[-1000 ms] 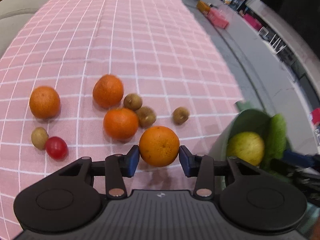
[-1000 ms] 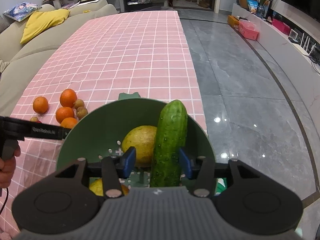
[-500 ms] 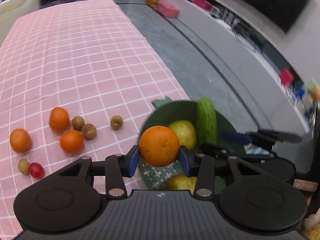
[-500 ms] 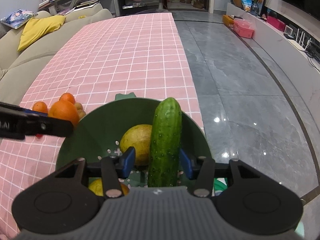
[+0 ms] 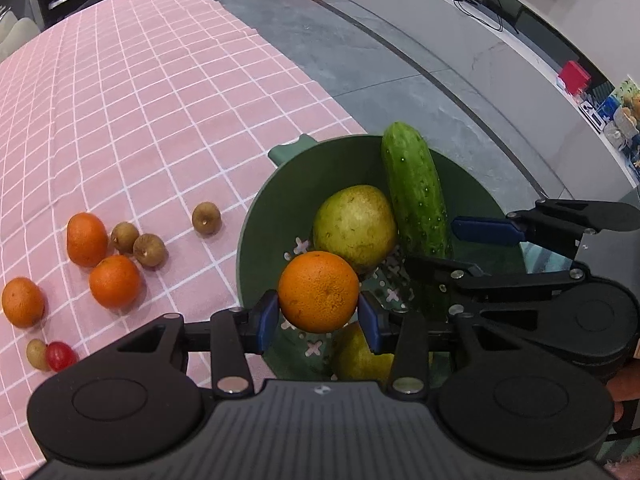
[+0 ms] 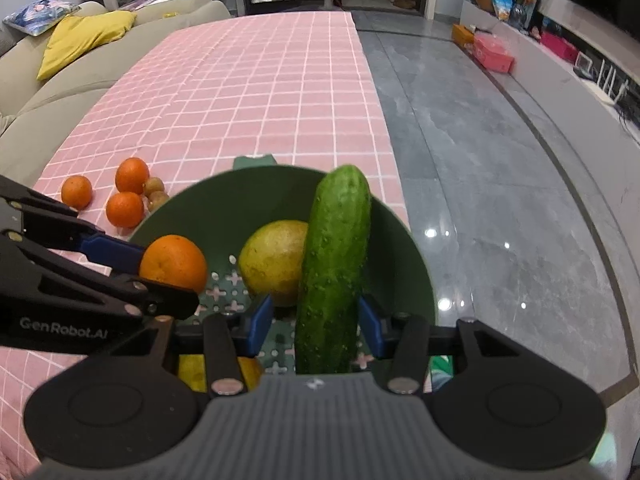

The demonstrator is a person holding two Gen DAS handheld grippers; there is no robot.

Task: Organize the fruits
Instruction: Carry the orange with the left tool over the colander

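Above the green colander [image 5: 256, 216], a dimpled orange [image 5: 318, 290] gleams.

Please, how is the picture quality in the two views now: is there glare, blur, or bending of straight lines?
Left wrist view: sharp, evenly lit; the tablecloth grid lines bow from the fisheye lens; the orange in the left gripper is in focus. Right wrist view: also sharp; small bright glare spots on the glossy floor; the floor's dark line curves strongly near the edge.

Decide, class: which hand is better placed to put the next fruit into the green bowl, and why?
Left. The left gripper already grips an orange over the green bowl, so it probably only needs to release. The right gripper is around the cucumber standing in the bowl.
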